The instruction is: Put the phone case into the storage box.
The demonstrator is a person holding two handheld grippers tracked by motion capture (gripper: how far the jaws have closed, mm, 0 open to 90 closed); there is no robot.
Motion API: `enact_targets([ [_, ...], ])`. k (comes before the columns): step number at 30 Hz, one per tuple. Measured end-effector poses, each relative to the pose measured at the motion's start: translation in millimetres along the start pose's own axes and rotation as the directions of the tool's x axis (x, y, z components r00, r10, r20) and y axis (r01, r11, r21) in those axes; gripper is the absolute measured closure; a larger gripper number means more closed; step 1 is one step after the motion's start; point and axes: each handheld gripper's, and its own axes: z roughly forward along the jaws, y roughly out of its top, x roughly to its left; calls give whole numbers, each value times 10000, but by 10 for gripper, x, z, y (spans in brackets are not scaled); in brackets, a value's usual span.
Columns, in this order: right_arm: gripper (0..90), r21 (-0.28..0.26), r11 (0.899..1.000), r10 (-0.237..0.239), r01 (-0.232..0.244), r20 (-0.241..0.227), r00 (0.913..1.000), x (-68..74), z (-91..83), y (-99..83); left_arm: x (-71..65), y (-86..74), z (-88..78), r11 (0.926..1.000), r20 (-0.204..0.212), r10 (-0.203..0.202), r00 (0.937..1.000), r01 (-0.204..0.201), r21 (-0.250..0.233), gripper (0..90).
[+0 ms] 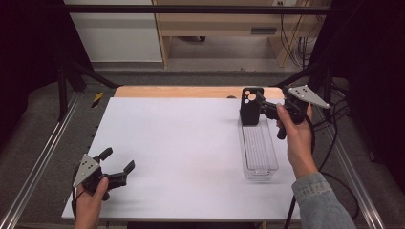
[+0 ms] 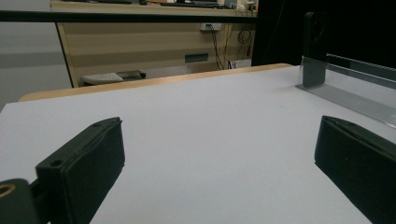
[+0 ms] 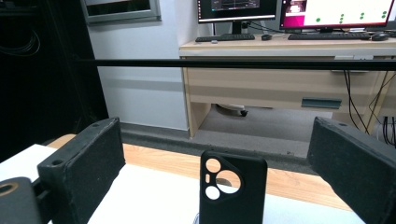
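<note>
Surface, high view: white table (image 1: 191, 152), wood edge at 12 o'clock, desks beyond
Tray, high view: clear tray (image 1: 258, 152) at 3 o'clock, long axis toward 12; holds nothing but the phone case (image 1: 251, 106), upright at its far end, leaning on the wall so as to stay standing
Right gripper (image 1: 264, 109), high view: jaws wide, just beside the case, probably lining up a grasp
Left gripper (image 1: 117, 164), high view: at 7 o'clock, jaws wide, holding nothing, parked well apart
Left gripper view: jaws spread over bare table, tray at 2 o'clock
Right gripper view: case centred between spread jaws, not touched
</note>
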Motion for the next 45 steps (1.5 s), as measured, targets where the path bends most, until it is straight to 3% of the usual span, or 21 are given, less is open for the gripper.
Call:
enact_targets([
  [2, 35, 7, 9999, -137, 137, -33, 9999, -17, -32, 8, 1, 8, -19, 9999, 72, -118, 9999, 118, -42, 18],
  [9, 28, -21, 9989, -462, 462, -23, 9989, -74, -165, 19, -28, 18, -82, 9998, 207, 205, 9996, -205, 28, 14],
  [19, 21, -197, 9976, -663, 661, -77, 9978, -160, -343, 12, -6, -12, -170, 9998, 328, 122, 9994, -126, 125, 14],
  [25, 17, -223, 9970, -750, 747, -95, 9971, -207, -441, -13, 42, 8, -251, 10000, 240, -3, 9997, 5, -80, 15],
  [28, 17, -145, 9963, -848, 846, -80, 9964, -210, -471, -22, 57, -15, -267, 10000, 472, -22, 9989, 22, 1, 13],
  [39, 17, -84, 9944, -1053, 1051, -306, 9940, -219, -608, -54, 68, -16, -318, 9998, 249, 174, 9995, -175, 43, 14],
  [45, 20, -14, 9922, -1249, 1249, -302, 9917, -221, -730, -113, 51, -10, -306, 9996, 349, 282, 9990, -285, 79, 14],
])
